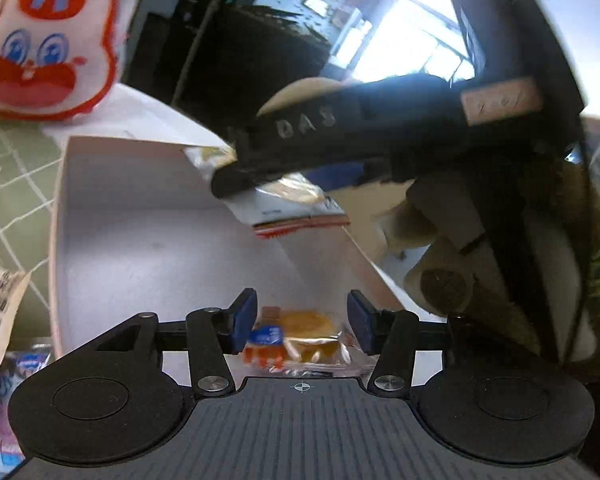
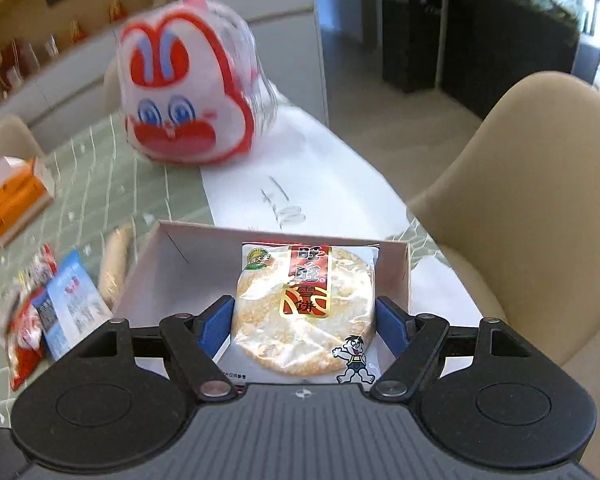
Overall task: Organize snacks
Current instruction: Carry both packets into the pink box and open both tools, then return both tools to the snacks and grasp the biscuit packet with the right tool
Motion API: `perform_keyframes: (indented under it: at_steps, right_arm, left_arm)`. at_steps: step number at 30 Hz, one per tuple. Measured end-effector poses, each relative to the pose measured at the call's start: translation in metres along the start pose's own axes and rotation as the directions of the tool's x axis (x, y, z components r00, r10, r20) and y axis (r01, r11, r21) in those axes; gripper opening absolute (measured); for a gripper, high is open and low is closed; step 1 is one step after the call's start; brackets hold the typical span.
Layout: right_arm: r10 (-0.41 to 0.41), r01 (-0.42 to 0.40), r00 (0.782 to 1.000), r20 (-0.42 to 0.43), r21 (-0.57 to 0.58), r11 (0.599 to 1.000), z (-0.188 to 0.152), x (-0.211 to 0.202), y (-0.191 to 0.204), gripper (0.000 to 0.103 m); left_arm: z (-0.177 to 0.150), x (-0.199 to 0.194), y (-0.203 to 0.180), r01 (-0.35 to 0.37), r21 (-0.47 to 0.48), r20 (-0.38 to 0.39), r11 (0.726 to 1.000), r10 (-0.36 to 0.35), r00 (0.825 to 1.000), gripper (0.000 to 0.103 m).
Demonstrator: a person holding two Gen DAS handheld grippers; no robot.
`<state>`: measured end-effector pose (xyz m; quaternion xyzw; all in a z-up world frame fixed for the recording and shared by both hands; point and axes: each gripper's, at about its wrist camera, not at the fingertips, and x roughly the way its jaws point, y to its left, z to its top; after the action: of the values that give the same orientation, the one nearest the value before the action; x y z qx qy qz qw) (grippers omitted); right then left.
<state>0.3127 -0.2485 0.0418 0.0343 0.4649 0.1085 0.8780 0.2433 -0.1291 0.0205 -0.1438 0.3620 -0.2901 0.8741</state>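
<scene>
Over a white cardboard box (image 2: 148,276) on a green checked tablecloth (image 2: 100,184), the right gripper (image 2: 305,322) clamps a rice cracker packet (image 2: 306,310) between its blue pads. The left gripper (image 1: 302,322), jaws parted, brackets a small wrapped pastry (image 1: 300,340) lying inside the box; contact cannot be judged. A rabbit-faced bag (image 2: 188,96) sits beyond.
</scene>
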Motion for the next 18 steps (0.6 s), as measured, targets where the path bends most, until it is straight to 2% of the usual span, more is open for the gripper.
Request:
perform_keyframes:
  at_steps: [5,9,15,18]
  right_arm:
    - [0.021,-0.02,0.997,-0.068,0.015,1.0,0.0,0.006,-0.008,0.077]
    - [0.101,-0.099,0.994,-0.03,0.06,0.993,-0.003,-0.011,-0.014,0.078]
    - [0.017,-0.019,0.999,0.051,0.032,0.999,-0.016,-0.032,0.01,0.079]
    - [0.003,-0.002,0.997,0.075,-0.012,1.0,-0.024,-0.035,0.034,0.079]
  left_arm:
    - [0.004,-0.025,0.004,0.018,-0.05,0.064,0.999,-0.014,0.998,0.055]
    - [0.006,-0.05,0.023,0.006,-0.119,0.136,0.993,0.01,0.991,0.055]
    - [-0.008,-0.101,0.05,-0.093,-0.168,0.224,0.981,0.13,0.966,0.055]
    - [-0.02,-0.135,0.072,-0.203,-0.187,0.261,0.961,0.248,0.933,0.055]
